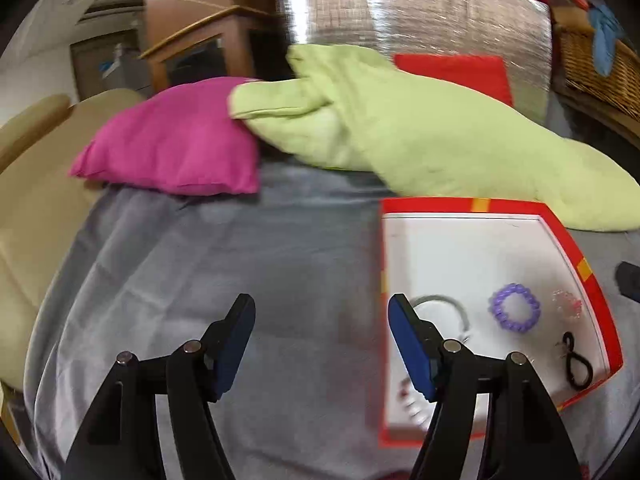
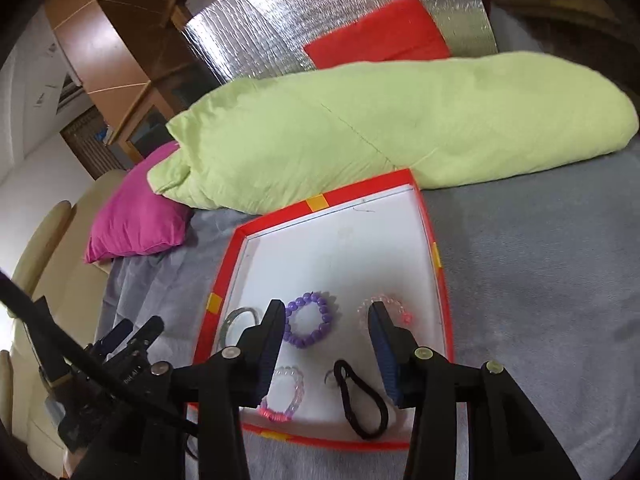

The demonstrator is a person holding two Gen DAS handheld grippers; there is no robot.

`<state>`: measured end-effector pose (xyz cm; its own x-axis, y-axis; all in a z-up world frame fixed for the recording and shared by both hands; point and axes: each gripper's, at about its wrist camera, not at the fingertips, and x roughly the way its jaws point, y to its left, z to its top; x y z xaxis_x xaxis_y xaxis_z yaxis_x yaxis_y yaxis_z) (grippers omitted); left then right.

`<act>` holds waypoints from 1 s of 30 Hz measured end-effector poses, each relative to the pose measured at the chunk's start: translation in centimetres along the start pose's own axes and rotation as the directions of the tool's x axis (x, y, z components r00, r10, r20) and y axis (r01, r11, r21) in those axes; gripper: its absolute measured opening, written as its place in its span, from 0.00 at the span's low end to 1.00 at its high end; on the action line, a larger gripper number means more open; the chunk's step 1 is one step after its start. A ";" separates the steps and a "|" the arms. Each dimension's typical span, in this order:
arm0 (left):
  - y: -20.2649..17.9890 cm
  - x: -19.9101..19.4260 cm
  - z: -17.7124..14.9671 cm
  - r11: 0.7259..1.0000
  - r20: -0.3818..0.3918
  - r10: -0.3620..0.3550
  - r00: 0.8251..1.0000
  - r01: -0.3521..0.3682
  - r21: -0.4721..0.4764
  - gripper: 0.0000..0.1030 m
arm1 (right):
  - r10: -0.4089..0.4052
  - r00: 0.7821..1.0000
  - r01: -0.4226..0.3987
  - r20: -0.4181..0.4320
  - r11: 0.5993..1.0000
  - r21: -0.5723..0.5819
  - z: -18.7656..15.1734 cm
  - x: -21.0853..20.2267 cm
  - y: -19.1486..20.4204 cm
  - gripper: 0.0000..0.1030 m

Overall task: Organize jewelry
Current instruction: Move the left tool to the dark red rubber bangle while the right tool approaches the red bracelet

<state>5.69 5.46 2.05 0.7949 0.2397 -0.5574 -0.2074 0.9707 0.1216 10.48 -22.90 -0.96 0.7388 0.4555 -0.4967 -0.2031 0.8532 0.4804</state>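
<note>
A red box with a white inside (image 2: 424,216) (image 1: 576,248) lies on the grey sheet. In it are a purple bead bracelet (image 2: 307,321) (image 1: 515,307), a clear-pink bracelet (image 2: 394,305) (image 1: 566,304), a grey bangle (image 2: 236,320) (image 1: 444,304), a black cord loop (image 2: 362,404) (image 1: 578,364) and a second clear-pink bracelet (image 2: 284,394). My right gripper (image 2: 329,316) is open and empty, hovering over the box's near half. My left gripper (image 1: 322,312) is open and empty over the sheet, its right finger at the box's left edge. It also shows at the lower left of the right wrist view (image 2: 128,336).
A light-green folded duvet (image 2: 380,128) (image 1: 420,128) lies just behind the box. A magenta pillow (image 1: 172,148) (image 2: 136,216) lies at back left. A silver foil panel (image 1: 420,16) and red cushion (image 2: 380,36) stand behind. A beige armchair (image 1: 28,200) is left, a wicker basket (image 1: 596,56) right.
</note>
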 end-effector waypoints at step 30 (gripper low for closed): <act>0.7 -3.9 -9.4 0.982 -0.194 -0.144 0.970 0.165 0.092 0.69 | -0.088 0.948 0.042 -0.305 0.987 -0.153 -12.4 -3.8 -1.8 0.42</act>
<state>-2.89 5.07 -3.42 0.6904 0.0886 -0.7180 -0.0202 0.9944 0.1034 0.03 -23.03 -8.89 0.5223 0.4346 -0.7337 -0.2674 0.9005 0.3430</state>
